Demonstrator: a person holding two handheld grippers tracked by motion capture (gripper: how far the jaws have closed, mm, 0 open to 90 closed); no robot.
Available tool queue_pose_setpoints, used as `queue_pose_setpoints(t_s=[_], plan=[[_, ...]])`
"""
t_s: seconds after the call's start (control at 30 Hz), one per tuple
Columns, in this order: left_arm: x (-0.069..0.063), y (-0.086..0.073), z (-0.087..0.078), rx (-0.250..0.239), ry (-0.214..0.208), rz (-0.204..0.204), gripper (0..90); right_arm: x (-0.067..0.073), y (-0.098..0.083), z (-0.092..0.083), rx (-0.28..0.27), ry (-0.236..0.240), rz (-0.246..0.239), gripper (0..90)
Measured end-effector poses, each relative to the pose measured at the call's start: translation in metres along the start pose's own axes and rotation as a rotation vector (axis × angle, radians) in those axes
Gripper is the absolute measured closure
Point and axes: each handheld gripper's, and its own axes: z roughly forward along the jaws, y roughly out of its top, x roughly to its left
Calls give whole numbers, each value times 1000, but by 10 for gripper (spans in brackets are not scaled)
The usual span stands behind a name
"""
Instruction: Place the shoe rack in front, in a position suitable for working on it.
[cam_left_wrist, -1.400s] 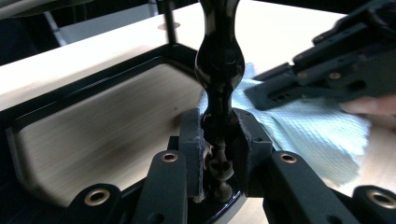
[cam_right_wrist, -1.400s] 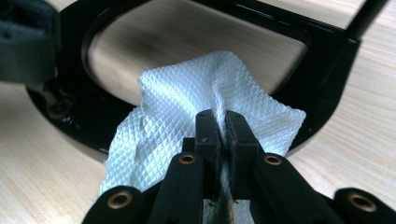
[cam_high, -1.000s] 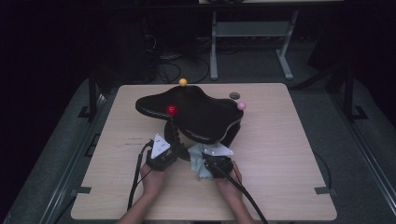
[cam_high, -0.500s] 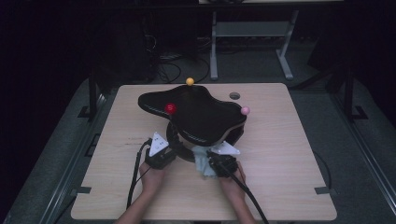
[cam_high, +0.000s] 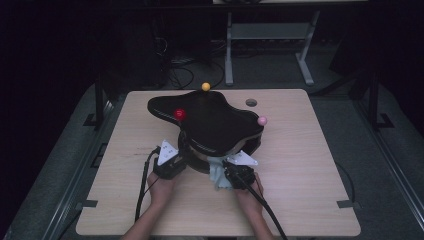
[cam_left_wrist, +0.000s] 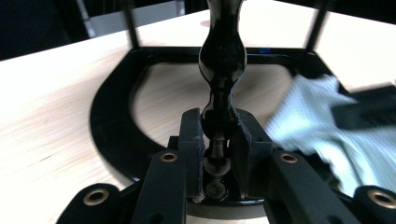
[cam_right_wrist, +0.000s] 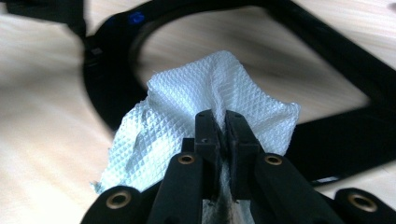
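A black stand with a glossy, wavy top (cam_high: 215, 122) sits on the wooden table (cam_high: 310, 165). It carries a red ball (cam_high: 180, 114), a yellow ball (cam_high: 206, 86) and a pink ball (cam_high: 262, 120). My left gripper (cam_high: 183, 153) (cam_left_wrist: 218, 123) is shut on the stand's turned black post (cam_left_wrist: 222, 60), low down above the ring-shaped base (cam_left_wrist: 112, 116). My right gripper (cam_high: 229, 165) (cam_right_wrist: 220, 119) is shut on a white paper towel (cam_right_wrist: 196, 93) (cam_high: 217, 176), held against the base frame (cam_right_wrist: 336, 135) under the top. The towel (cam_left_wrist: 322, 112) also shows at the right of the left gripper view.
A round hole (cam_high: 251, 102) is in the table behind the stand. Both forearms come in over the near table edge, and cables trail from the grippers toward it. Dark floor, cables and a metal frame (cam_high: 230, 45) lie beyond the far edge.
The stand's top has turned slightly clockwise: the yellow ball moved right, the pink ball nearer. The right gripper and towel shifted a little to the right. The left gripper stayed put.
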Motion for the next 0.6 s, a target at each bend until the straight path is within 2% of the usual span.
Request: queue_pose_setpoints(t_s=[0.07, 0.1, 0.2, 0.27, 0.3, 0.37, 0.43, 0.5, 0.57, 0.6], plan=[[7, -1, -2, 0, 9, -21, 746, 8, 0, 0, -1, 30, -6, 848], [8, -1, -2, -1, 2, -24, 749, 13, 0, 0, 5, 45, -29, 848], [8, -1, -2, 3, 6, -19, 751, 11, 2, -1, 14, 38, -51, 846], [8, -1, -2, 3, 0, -22, 750, 0, 2, -1, 14, -5, -44, 846], [8, -1, -2, 4, 1, -22, 750, -9, 2, -2, 15, -26, -9, 845], [9, -1, -2, 4, 0, -24, 750, -24, 1, -3, 8, -61, 17, 846], [10, 0, -1, 4, -4, -28, 750, -36, 0, -4, 7, -63, 59, 846], [11, -1, -1, 2, 9, -32, 750, -32, -1, -4, 5, -66, 60, 847], [15, -1, -1, -1, 17, -42, 750, -22, -2, -5, 4, -24, 50, 847], [17, -2, -2, -1, 19, -47, 750, -16, -2, -5, 5, -9, 30, 847]])
